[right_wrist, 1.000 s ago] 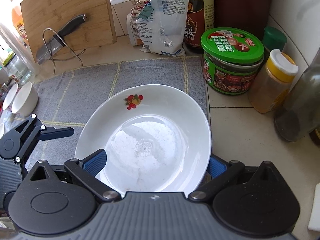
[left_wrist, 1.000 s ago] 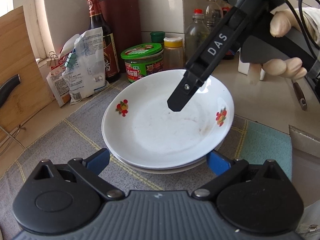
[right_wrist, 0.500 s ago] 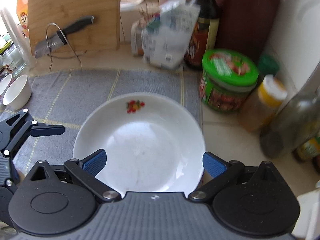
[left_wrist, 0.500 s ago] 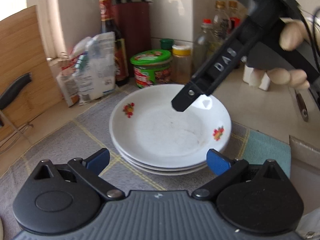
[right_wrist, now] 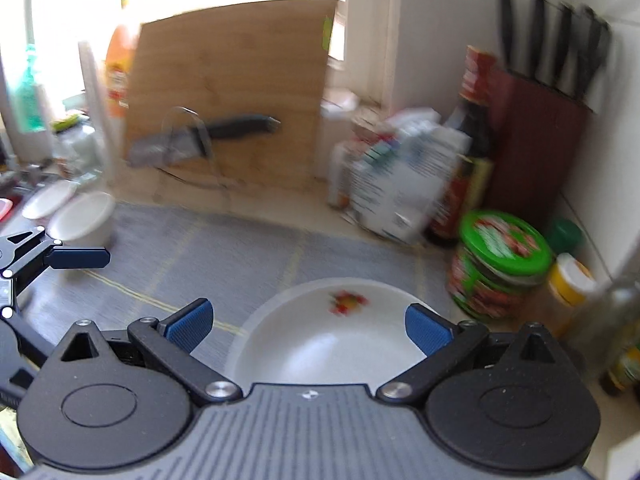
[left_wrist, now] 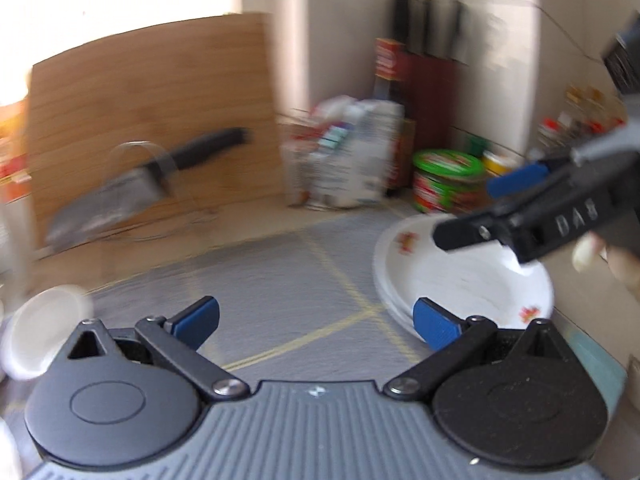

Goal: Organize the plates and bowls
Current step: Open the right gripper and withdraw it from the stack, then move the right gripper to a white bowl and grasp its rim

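1. You are holding the left hand-held gripper (left_wrist: 316, 318) with its blue pads spread wide apart and nothing between them, above the grey checked cloth (left_wrist: 280, 280) on the tabletop.
2. You are keeping the right hand-held gripper (right_wrist: 308, 322) with its pads spread just as wide and gripping nothing; the plate rim is showing in the gap below them.
3. The stack of white plates (left_wrist: 472, 280) with small red flower prints is sitting on the cloth to the right of the left hand-held gripper, just in front of the green-lidded jar (left_wrist: 448, 178).
4. In the left wrist view the right hand-held gripper's fingers are hanging over the stack's top plate; whether they are touching it is not clear through the blur.
5. Two small white bowls (right_wrist: 84, 218) are sitting at the cloth's far left edge, well apart from the plates.
6. A wooden cutting board (right_wrist: 228, 92) is leaning at the back, with a knife (right_wrist: 208, 132) resting on a wire stand in front of it.
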The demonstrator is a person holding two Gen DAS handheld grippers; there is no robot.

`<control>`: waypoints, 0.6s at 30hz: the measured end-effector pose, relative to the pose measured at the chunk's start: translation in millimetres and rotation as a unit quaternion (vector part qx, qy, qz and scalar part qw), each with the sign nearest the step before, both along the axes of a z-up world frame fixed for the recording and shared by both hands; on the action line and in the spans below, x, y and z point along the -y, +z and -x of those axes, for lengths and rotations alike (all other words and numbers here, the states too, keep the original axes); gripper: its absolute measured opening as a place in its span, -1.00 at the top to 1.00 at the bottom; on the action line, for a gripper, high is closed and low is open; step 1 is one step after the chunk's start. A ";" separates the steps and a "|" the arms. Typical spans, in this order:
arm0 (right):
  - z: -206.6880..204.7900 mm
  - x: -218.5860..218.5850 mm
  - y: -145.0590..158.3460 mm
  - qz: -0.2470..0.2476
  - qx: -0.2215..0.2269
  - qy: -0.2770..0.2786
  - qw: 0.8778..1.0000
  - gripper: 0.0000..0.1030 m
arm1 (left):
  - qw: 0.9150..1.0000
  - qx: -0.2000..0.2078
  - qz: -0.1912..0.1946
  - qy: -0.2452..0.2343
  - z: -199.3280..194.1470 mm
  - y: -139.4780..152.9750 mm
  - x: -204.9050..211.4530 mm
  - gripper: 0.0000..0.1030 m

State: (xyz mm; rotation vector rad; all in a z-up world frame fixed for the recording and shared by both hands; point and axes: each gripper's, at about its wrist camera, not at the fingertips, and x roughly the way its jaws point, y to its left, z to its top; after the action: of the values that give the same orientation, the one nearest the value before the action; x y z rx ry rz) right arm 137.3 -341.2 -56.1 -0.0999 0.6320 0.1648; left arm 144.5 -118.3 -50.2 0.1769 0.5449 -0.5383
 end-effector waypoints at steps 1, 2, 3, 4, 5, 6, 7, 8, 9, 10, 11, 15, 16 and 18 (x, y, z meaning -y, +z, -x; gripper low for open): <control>-1.2 -6.7 -0.6 -0.001 0.008 0.013 1.000 -1.00 | 1.000 0.002 0.002 0.020 2.8 3.1 -7.5 -0.99; -2.8 -13.7 -1.2 -0.002 0.015 0.024 1.000 -1.00 | 0.999 0.005 0.002 0.040 6.6 6.5 -16.5 -0.99; -5.5 -21.0 -2.4 -0.006 0.018 0.037 0.999 -1.00 | 0.998 0.007 -0.001 0.060 10.1 9.4 -24.5 -0.99; -8.8 -28.2 -3.9 -0.014 0.017 0.049 0.999 -1.00 | 0.997 0.010 -0.007 0.078 13.9 12.3 -33.3 -0.99; -11.6 -35.8 -5.7 -0.023 0.014 0.062 0.998 -1.00 | 0.995 0.016 -0.013 0.093 18.5 14.1 -41.7 -0.99; -14.8 -44.3 -7.7 -0.029 0.011 0.072 0.997 -1.00 | 0.994 0.021 -0.019 0.106 23.4 15.8 -51.0 -0.99; -17.7 -53.5 -9.6 -0.033 0.007 0.081 0.996 -1.00 | 0.993 0.025 -0.024 0.117 27.9 17.0 -61.5 -0.99; -18.9 -64.2 -11.2 -0.034 0.001 0.089 0.995 -1.00 | 0.991 0.028 -0.028 0.125 31.5 17.1 -71.3 -0.99; -19.4 -74.8 -12.5 -0.032 -0.003 0.094 0.995 -1.00 | 0.990 0.030 -0.031 0.132 33.6 16.3 -80.2 -0.99; -18.9 -84.5 -13.5 -0.031 -0.004 0.100 0.995 -1.00 | 0.989 0.030 -0.034 0.140 35.1 14.8 -89.6 -0.99; -18.6 -94.1 -14.6 -0.029 -0.006 0.106 0.994 -1.00 | 0.989 0.027 -0.033 0.144 36.1 13.0 -99.0 -0.99; -16.2 -134.1 -19.9 -0.017 -0.017 0.120 0.992 -1.00 | 0.989 0.026 -0.034 0.143 41.4 7.4 -138.4 -0.99; -16.0 -143.9 -21.1 -0.014 -0.021 0.120 0.992 -1.00 | 0.989 0.029 -0.038 0.141 43.4 6.6 -148.5 -0.99; -15.2 -163.9 -23.1 -0.013 -0.026 0.118 0.993 -1.00 | 0.989 0.036 -0.044 0.138 49.2 4.0 -169.0 -0.99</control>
State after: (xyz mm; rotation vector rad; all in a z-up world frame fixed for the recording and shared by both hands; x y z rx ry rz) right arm 152.5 -177.3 -79.2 -0.1444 0.6695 0.4049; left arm 95.2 50.8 -46.2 0.1996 0.5135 -0.2385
